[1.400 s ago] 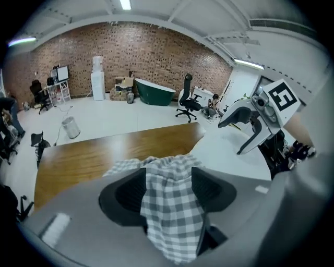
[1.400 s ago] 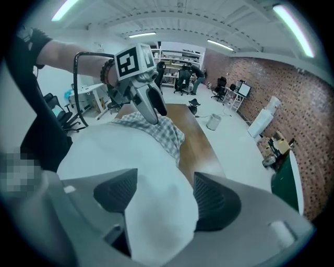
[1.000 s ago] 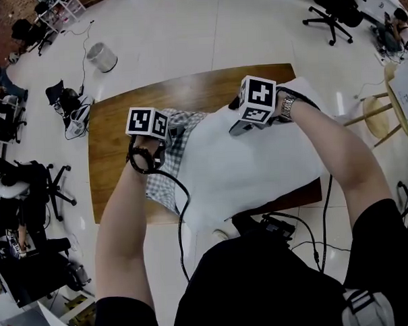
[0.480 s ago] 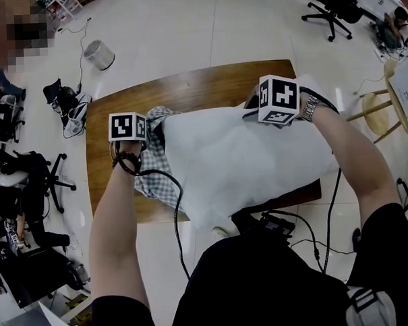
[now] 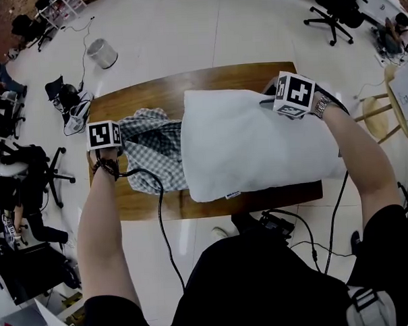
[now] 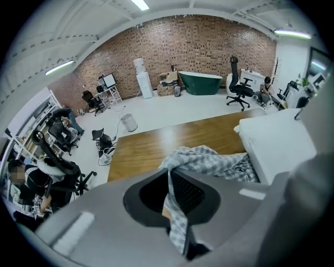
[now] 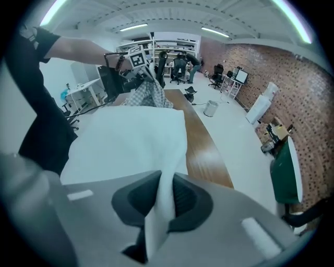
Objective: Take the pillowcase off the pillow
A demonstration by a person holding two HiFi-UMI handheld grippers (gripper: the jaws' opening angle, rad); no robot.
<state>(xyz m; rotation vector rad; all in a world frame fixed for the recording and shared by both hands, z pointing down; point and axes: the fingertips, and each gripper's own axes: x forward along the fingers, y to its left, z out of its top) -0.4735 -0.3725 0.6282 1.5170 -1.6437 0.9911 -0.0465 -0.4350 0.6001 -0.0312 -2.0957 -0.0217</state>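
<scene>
The wooden worktop [image 5: 140, 94] runs left to right in front of the person. The white pillow [image 5: 257, 143] lies along it, covering its right half and hanging over the near edge and the right end. The checked pillowcase [image 5: 153, 147] is bunched on the left half, touching the pillow's left end. Whether any of it still wraps that end cannot be told.

The left tool [image 6: 175, 208] is out by the worktop's left edge, clenched on a fold of the checked cloth. The right tool [image 7: 156, 208] is at the pillow's far right corner. Its jaws have just been closing, and they pinch a ridge of the pillow's white fabric between them.

So the two grips sit at opposite ends of the pillow's long axis, and the case lies wholly to the left-tool side. I judge that the remaining pull is leftward along that axis, while the right tool anchors the pillow.
</scene>
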